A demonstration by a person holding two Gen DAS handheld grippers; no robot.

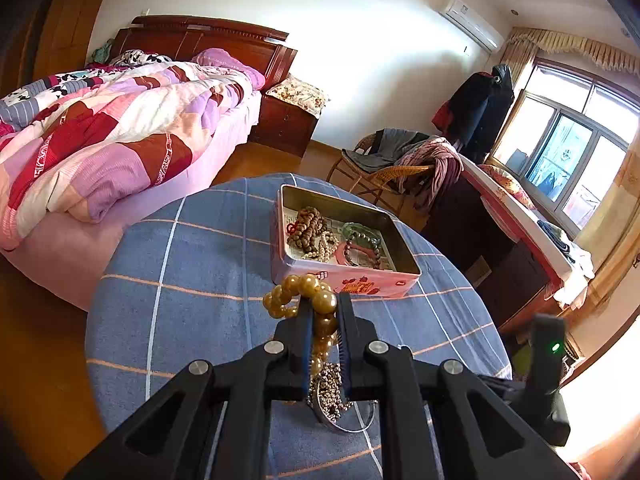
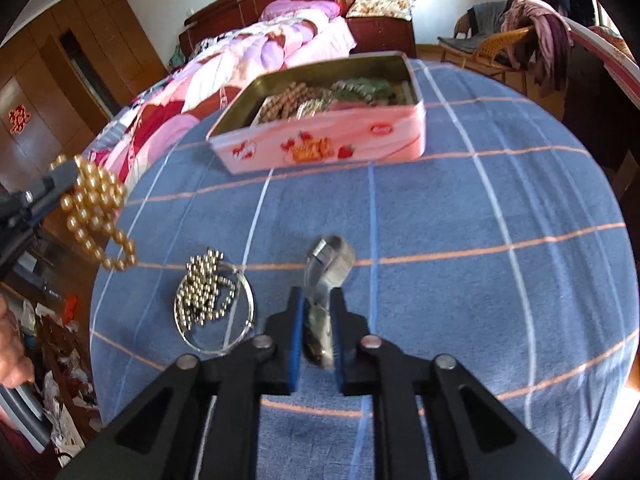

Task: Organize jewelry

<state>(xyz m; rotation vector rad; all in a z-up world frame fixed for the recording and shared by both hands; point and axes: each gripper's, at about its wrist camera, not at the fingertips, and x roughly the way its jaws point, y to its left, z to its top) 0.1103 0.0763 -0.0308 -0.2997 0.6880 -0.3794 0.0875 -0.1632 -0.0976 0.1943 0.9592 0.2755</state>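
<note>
My left gripper (image 1: pixel 325 300) is shut on a gold pearl necklace (image 1: pixel 316 300) and holds it above the blue checked tablecloth (image 1: pixel 192 280); the necklace also shows hanging at the left of the right wrist view (image 2: pixel 96 208). My right gripper (image 2: pixel 317 296) is shut on a silver metal watch band (image 2: pixel 330 258), lifted off the cloth and blurred. A pink tin box (image 1: pixel 344 284) with several bead bracelets inside stands ahead; it also shows in the right wrist view (image 2: pixel 320 144). A silver bead chain with a wire bangle (image 2: pixel 208 296) lies on the cloth.
The round table's edge (image 1: pixel 96 280) drops to a wooden floor. A bed (image 1: pixel 100 132) stands at the left, a wicker chair with clothes (image 1: pixel 396 160) behind the table, and a desk under the window (image 1: pixel 520 216) at the right.
</note>
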